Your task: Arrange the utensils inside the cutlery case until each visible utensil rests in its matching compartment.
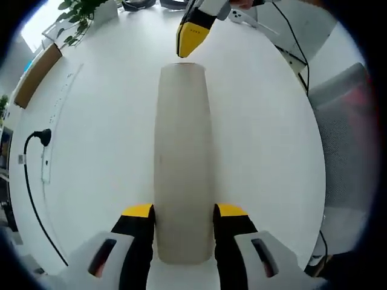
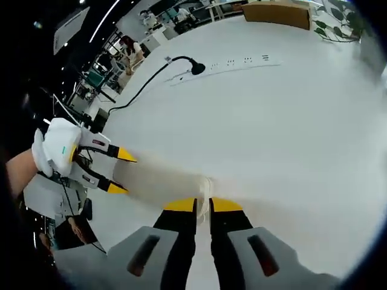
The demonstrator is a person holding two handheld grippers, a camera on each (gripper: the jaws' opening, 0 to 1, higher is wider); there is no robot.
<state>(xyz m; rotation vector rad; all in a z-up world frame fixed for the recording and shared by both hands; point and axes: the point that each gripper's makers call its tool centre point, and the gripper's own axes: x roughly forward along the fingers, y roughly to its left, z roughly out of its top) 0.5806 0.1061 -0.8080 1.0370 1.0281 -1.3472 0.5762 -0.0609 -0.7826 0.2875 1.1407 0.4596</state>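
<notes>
A long beige cutlery case [image 1: 181, 151] lies closed on the white round table [image 1: 103, 133]. My left gripper [image 1: 184, 211] is shut on its near end, with a yellow-tipped jaw pressed against each side. In the left gripper view my right gripper [image 1: 192, 35] comes down onto the case's far end. In the right gripper view my right gripper [image 2: 202, 205] is shut on a thin edge of the cutlery case [image 2: 158, 178]. My left gripper [image 2: 115, 172] holds the other end, carried by a gloved hand [image 2: 57, 151]. No utensils are visible.
A white power strip [image 1: 45, 158] with a black plug and cable lies near the table's edge, also seen as the power strip [image 2: 230, 62]. A wooden box [image 1: 37, 74] and a potted plant [image 1: 78, 15] stand at the rim. A grey chair [image 1: 347, 121] is beside the table.
</notes>
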